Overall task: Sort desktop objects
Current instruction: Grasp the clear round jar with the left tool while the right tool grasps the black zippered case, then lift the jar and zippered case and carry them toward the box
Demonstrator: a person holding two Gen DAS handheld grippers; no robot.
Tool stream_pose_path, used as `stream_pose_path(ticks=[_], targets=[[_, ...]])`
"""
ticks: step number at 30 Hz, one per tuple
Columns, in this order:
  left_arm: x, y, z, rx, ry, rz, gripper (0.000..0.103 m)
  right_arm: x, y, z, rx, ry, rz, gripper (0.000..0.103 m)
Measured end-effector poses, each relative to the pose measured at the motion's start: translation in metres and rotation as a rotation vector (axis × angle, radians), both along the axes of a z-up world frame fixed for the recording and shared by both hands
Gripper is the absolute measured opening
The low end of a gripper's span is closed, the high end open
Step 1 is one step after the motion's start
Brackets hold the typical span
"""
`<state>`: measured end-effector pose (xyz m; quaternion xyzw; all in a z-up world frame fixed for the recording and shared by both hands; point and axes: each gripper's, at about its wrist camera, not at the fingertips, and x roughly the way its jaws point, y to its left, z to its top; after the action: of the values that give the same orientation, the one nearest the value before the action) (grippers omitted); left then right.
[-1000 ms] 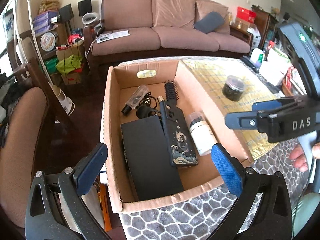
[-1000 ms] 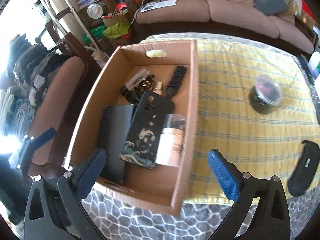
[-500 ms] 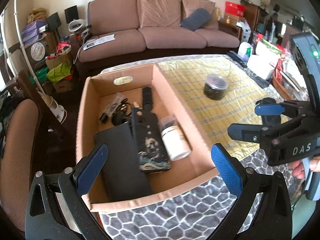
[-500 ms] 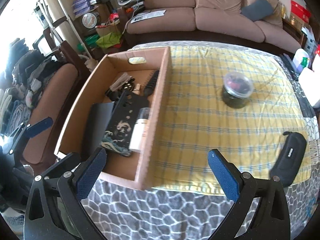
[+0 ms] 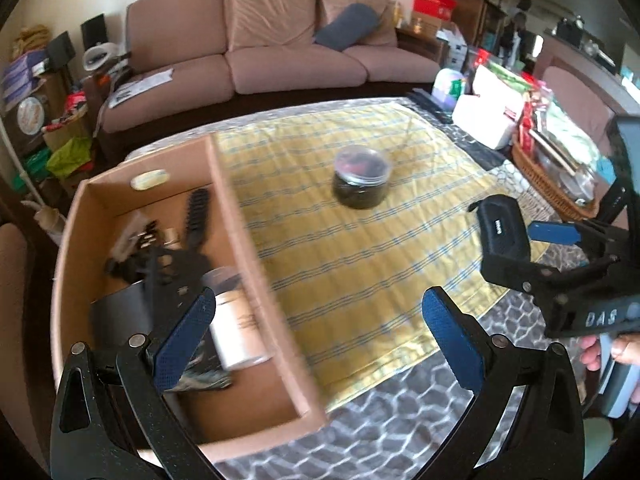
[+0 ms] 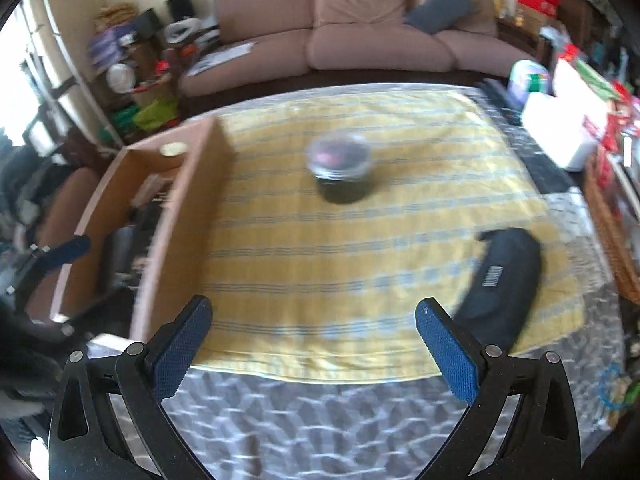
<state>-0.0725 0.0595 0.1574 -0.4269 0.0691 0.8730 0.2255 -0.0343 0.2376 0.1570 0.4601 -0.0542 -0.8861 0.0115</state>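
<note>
— Jaws first?
— Left gripper [image 5: 318,338]: blue pads spread wide, nothing between them; it hovers over the near edge of the table, straddling the right wall of the cardboard box [image 5: 256,280]. Right gripper [image 6: 314,346]: equally wide apart, empty; held above the yellow checked cloth [image 6: 360,216], near its front hem.

— And the things to sort?
— Black zip case [image 6: 502,280] lies on the cloth's right corner, just beyond the right gripper's right pad; seen from the left wrist, that gripper's fingers reach toward the case [image 5: 502,232]; contact not clear. Dark jar [image 5: 362,182] with clear lid stands mid-cloth, well apart from both grippers.

— The box?
— On the table's left; inside: white bottle [image 5: 236,332], hairbrush [image 5: 196,216], a black patterned phone case [image 5: 176,276], a dark flat slab; partly blurred.

— Beyond?
— Pink sofa [image 5: 280,56] behind the table.
</note>
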Motion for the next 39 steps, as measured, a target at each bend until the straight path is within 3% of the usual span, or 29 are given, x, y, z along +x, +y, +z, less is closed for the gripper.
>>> stream_pose_path(ticks=[8, 16, 21, 26, 33, 39], targets=[[-0.045, 0.081, -0.022, -0.074, 0.020, -0.041, 0.103, 0.000, 0.076, -0.032, 0.010, -0.014, -0.170, 0.103], [-0.112, 0.135, -0.066, -0.104, -0.010, 0.011, 0.103, -0.001, 0.144, -0.075, -0.031, -0.070, -0.314, 0.103], [-0.140, 0.152, -0.088, -0.118, -0.007, 0.026, 0.103, -0.001, 0.177, -0.094, -0.132, -0.075, -0.378, 0.103], [-0.160, 0.169, -0.106, -0.115, -0.022, 0.020, 0.103, -0.002, 0.192, -0.107, -0.234, -0.077, -0.408, 0.103], [-0.182, 0.185, -0.125, -0.117, -0.026, 0.023, 0.103, -0.015, 0.197, -0.111, -0.267, -0.080, -0.403, 0.103], [-0.195, 0.197, -0.141, -0.184, -0.027, 0.035, 0.103, -0.021, 0.201, -0.122, -0.272, -0.112, -0.404, 0.103]])
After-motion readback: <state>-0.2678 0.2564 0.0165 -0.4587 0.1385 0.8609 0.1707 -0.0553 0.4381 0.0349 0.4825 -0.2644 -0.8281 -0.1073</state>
